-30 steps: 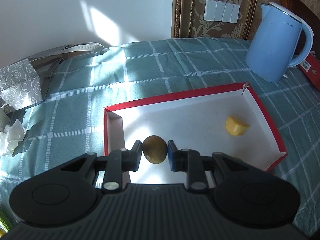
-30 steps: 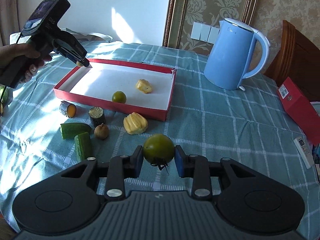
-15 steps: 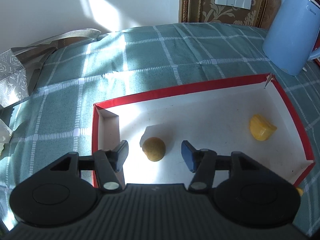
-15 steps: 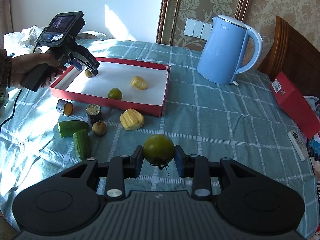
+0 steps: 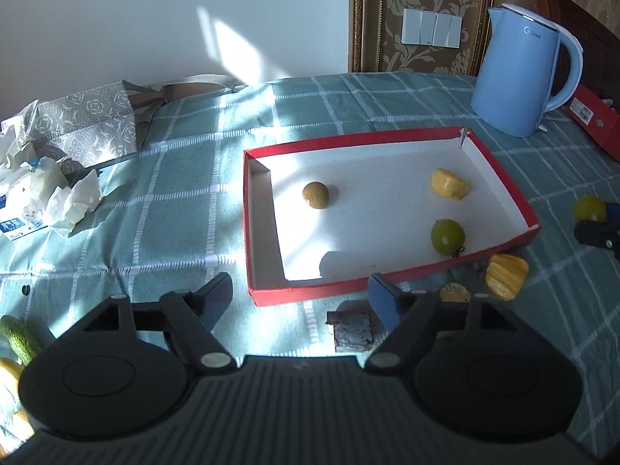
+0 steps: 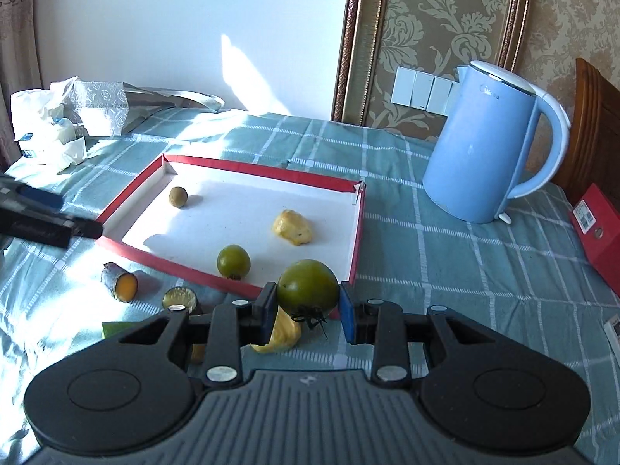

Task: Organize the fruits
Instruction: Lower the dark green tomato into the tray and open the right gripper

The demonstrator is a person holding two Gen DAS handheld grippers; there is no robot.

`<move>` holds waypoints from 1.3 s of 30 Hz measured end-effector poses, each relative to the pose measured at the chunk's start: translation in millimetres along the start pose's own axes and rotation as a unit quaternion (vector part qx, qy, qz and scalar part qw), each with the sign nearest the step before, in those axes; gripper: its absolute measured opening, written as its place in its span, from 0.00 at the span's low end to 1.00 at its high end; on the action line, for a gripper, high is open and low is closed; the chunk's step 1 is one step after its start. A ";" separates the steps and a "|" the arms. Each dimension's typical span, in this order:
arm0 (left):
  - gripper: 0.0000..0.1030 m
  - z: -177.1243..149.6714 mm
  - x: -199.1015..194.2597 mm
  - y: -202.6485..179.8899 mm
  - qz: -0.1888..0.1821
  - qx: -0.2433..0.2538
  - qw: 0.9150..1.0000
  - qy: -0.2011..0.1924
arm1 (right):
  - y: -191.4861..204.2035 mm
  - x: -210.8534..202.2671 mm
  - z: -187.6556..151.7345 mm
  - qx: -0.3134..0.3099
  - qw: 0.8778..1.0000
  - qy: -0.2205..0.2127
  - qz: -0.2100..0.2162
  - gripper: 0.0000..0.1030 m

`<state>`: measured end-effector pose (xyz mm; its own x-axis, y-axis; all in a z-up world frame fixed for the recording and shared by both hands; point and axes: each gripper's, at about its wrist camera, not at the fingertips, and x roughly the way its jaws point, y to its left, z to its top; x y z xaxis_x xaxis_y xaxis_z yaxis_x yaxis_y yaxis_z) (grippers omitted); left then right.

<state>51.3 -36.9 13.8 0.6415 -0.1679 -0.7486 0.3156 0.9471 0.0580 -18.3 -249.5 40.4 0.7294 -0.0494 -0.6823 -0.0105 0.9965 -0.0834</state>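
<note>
A red box with a white floor (image 5: 248,213) (image 6: 252,172) holds a brown round fruit (image 5: 315,195) (image 6: 178,196), a yellow jackfruit piece (image 5: 449,184) (image 6: 291,226) and a small green tomato (image 5: 447,235) (image 6: 233,261). My left gripper (image 5: 299,290) hovers in front of the box's near wall. Its jaws are opening and nothing is between them. My right gripper (image 6: 308,302) is shut on a larger green tomato (image 6: 308,286) (image 5: 589,208), just short of the box's near right corner.
Outside the box lie another jackfruit piece (image 5: 505,275), a dark cut piece (image 5: 352,331), an orange-fleshed cut piece (image 6: 120,283) and a cucumber (image 5: 19,339). A blue kettle (image 6: 484,147) and a red book (image 6: 596,232) are at the right. Tissues (image 5: 58,190) lie at the left.
My left gripper let go of the brown fruit in the box, opened and drew back out of the box. My right gripper carried the green tomato closer to the box.
</note>
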 end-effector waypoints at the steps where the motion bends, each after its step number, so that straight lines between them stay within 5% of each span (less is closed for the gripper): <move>1: 0.75 -9.5 -8.3 -0.1 -0.004 0.001 1.000 0.000 | -1.6 12.1 6.3 0.002 1.000 0.002 0.005 0.31; 11: 0.79 -50.1 -54.4 23.3 0.031 -0.024 0.999 0.010 | -14.6 106.8 32.1 0.027 0.999 0.032 0.006 0.31; 19: 0.81 -58.5 -68.8 35.8 0.056 -0.031 0.998 0.013 | -12.7 139.1 35.0 0.018 0.998 0.052 -0.005 0.32; 21: 0.81 -58.2 -69.5 36.6 0.058 -0.030 0.998 0.011 | -13.2 143.7 35.2 0.017 0.998 0.060 -0.006 0.40; 25: 0.83 -54.0 -66.8 38.5 0.055 -0.032 0.998 0.009 | -17.5 118.6 40.1 0.024 0.999 0.021 -0.015 0.68; 33: 0.83 -36.1 -47.7 32.4 0.009 -0.050 0.999 0.013 | -23.7 18.6 36.7 0.061 0.997 -0.050 0.008 0.69; 39: 0.86 -21.1 -25.9 8.6 -0.013 -0.048 0.998 0.025 | -14.8 -29.2 -3.1 0.058 0.998 -0.036 0.005 0.69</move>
<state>22.7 -18.7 19.7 0.5969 -0.1804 -0.7818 0.2619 0.9648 -0.0226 -41.6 -263.0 59.3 0.7773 -0.0376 -0.6281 0.0572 0.9983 0.0110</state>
